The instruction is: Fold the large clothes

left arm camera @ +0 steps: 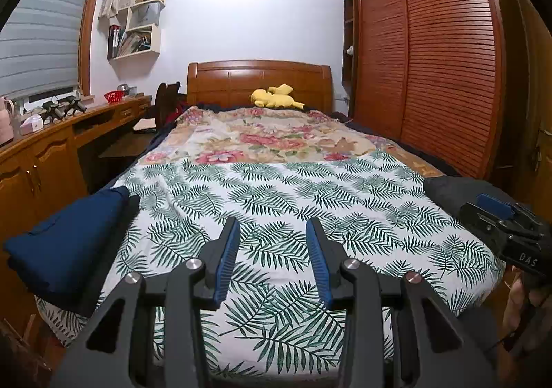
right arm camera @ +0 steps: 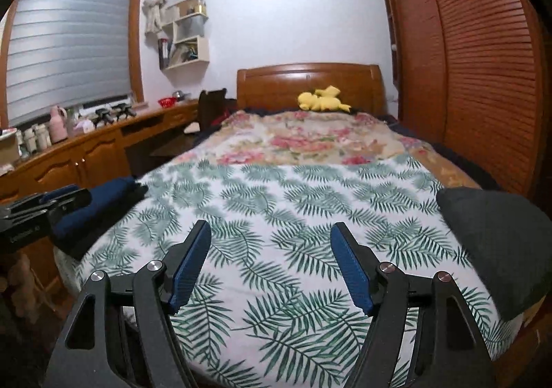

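A folded navy garment (left arm camera: 65, 243) lies on the bed's near left corner; it also shows in the right wrist view (right arm camera: 100, 205). A folded dark grey garment (right arm camera: 496, 246) lies at the near right edge, also seen in the left wrist view (left arm camera: 455, 191). My left gripper (left arm camera: 272, 225) is open and empty above the leaf-print sheet (left arm camera: 276, 187). My right gripper (right arm camera: 270, 229) is open and empty above the same sheet (right arm camera: 276, 194). The right gripper also shows at the right edge of the left wrist view (left arm camera: 500, 219), beside the grey garment.
A floral blanket (left arm camera: 262, 136) covers the far half of the bed, with a yellow plush toy (left arm camera: 274, 96) at the headboard. A wooden desk (left arm camera: 62, 143) with small items runs along the left. A louvred wardrobe (left arm camera: 431, 70) stands on the right.
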A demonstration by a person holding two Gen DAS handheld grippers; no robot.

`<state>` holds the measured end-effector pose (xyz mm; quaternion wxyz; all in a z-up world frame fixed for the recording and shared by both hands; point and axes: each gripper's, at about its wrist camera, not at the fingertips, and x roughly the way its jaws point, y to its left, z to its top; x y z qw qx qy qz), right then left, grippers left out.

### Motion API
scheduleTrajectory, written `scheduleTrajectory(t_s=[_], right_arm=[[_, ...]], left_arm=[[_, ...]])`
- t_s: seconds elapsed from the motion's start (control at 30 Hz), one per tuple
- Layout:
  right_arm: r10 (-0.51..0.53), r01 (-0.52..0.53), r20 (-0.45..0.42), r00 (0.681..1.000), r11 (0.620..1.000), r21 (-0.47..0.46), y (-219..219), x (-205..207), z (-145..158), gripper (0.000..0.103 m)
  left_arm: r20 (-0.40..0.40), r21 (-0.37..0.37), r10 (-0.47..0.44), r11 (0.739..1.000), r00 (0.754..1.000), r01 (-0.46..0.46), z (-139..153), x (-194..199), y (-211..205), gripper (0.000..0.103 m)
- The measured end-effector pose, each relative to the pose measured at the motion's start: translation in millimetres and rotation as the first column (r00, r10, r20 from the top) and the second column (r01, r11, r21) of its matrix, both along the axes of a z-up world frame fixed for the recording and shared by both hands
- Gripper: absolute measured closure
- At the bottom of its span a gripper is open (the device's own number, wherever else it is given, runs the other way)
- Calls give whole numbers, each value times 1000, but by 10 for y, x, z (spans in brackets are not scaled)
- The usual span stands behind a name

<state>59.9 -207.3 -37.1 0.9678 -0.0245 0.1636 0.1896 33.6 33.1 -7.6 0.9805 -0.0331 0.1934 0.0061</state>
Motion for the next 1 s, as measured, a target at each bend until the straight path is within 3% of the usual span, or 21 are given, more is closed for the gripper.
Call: scheduleTrajectory(t_s=[1.0], right_arm=[[11, -11, -20, 1000, 1000, 3, 33, 2, -75, 30]], left_arm=[[14, -25, 1, 1000, 1000, 0, -99, -60, 21, 64]])
